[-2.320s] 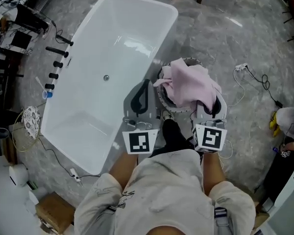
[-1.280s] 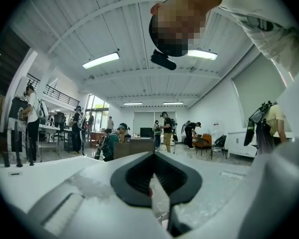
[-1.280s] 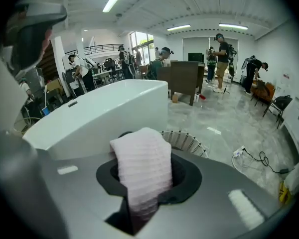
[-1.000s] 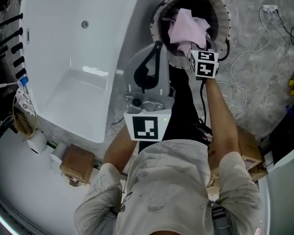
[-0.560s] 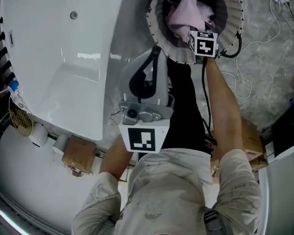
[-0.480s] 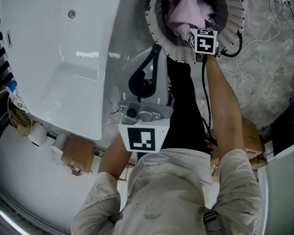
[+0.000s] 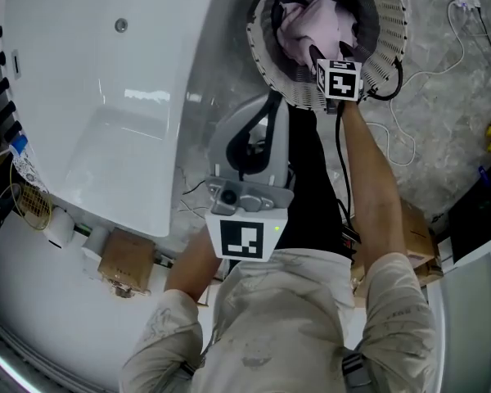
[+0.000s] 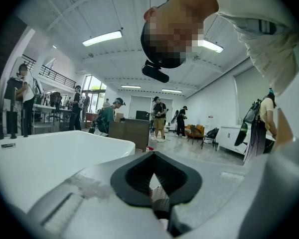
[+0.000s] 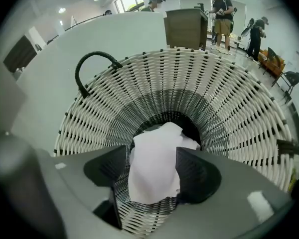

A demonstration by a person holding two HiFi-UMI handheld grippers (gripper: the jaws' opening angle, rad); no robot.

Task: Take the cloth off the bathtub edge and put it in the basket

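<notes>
A pale pink cloth (image 7: pixel 311 21) lies bunched inside the white woven basket (image 7: pixel 393 31) beside the bathtub (image 7: pixel 106 97). My right gripper (image 7: pixel 319 54) reaches down into the basket. In the right gripper view its jaws (image 9: pixel 152 176) are opening, and a fold of the cloth (image 9: pixel 154 168) hangs loose between the pads, over the basket's dark bottom. My left gripper (image 7: pixel 272 98) is held over the floor between tub and basket. Its jaws are shut with nothing in them, and its tips (image 8: pixel 152 156) meet.
The basket has a black handle (image 9: pixel 89 66) on the tub side. The tub rim (image 8: pixel 40 158) is close to my left gripper. A white power strip with cable (image 7: pixel 462 5) lies on the floor at the right. A cardboard box (image 7: pixel 119 260) stands by the tub's near end.
My right gripper has carried the cloth from above the basket down into it, and the cloth now sits lower inside. My left gripper has stayed shut beside the basket.
</notes>
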